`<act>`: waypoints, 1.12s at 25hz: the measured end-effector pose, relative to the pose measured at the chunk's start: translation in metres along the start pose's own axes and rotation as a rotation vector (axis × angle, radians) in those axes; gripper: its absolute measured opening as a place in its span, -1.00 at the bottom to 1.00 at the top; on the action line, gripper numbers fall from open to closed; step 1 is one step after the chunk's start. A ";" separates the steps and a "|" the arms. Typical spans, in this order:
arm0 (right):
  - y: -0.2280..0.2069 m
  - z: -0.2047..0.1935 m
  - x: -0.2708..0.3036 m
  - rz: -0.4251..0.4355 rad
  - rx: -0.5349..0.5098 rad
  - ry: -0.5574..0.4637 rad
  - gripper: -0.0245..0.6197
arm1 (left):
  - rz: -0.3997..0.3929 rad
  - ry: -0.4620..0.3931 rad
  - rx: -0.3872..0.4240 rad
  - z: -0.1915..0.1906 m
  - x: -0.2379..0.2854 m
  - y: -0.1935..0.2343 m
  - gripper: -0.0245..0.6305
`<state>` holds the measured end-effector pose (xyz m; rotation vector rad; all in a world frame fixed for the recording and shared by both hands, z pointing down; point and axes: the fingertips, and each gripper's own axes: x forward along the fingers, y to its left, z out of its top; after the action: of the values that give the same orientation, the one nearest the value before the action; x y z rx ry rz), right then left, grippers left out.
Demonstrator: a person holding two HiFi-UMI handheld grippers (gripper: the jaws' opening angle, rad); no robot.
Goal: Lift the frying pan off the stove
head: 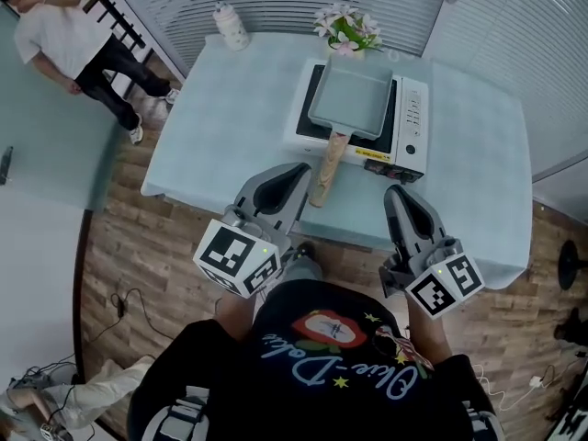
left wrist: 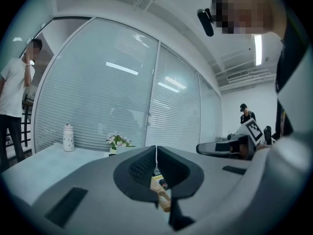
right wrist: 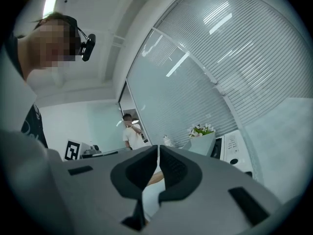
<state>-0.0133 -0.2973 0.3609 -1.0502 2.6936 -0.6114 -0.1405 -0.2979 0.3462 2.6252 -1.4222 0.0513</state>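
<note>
A rectangular grey frying pan (head: 353,99) sits on a white portable stove (head: 413,118) on the pale table; its wooden handle (head: 326,173) sticks out toward me over the table's near edge. My left gripper (head: 292,175) hovers just left of that handle, jaws shut and empty. In the left gripper view the handle (left wrist: 163,196) shows below the closed left gripper (left wrist: 156,155). My right gripper (head: 397,196) hangs to the right of the handle, near the stove's front corner, also shut on nothing. The right gripper view shows the pan (right wrist: 201,143) and stove (right wrist: 234,148) beyond the right gripper (right wrist: 158,153).
A flower pot (head: 347,31) stands behind the stove and a white bottle (head: 231,26) at the table's (head: 230,127) far left corner. A person in a white shirt (head: 55,35) stands at the upper left. Cables (head: 124,306) lie on the wooden floor.
</note>
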 end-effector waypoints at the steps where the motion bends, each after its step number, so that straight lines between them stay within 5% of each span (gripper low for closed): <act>1: 0.000 -0.002 0.003 -0.009 0.000 0.004 -0.92 | -0.007 0.007 -0.014 -0.002 0.001 0.006 -0.91; 14: -0.003 -0.030 0.040 -0.080 0.070 0.024 -0.91 | -0.203 0.107 -0.249 -0.053 0.033 0.049 -0.89; 20: -0.001 -0.053 0.054 -0.109 0.114 0.048 -0.76 | -0.358 0.139 -0.470 -0.069 0.043 0.053 -0.58; 28: 0.004 -0.078 0.070 -0.111 0.228 0.067 -0.63 | -0.451 0.225 -0.605 -0.093 0.058 0.052 -0.27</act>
<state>-0.0917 -0.3188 0.4278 -1.1405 2.5553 -0.9640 -0.1481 -0.3593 0.4505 2.2641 -0.6172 -0.1143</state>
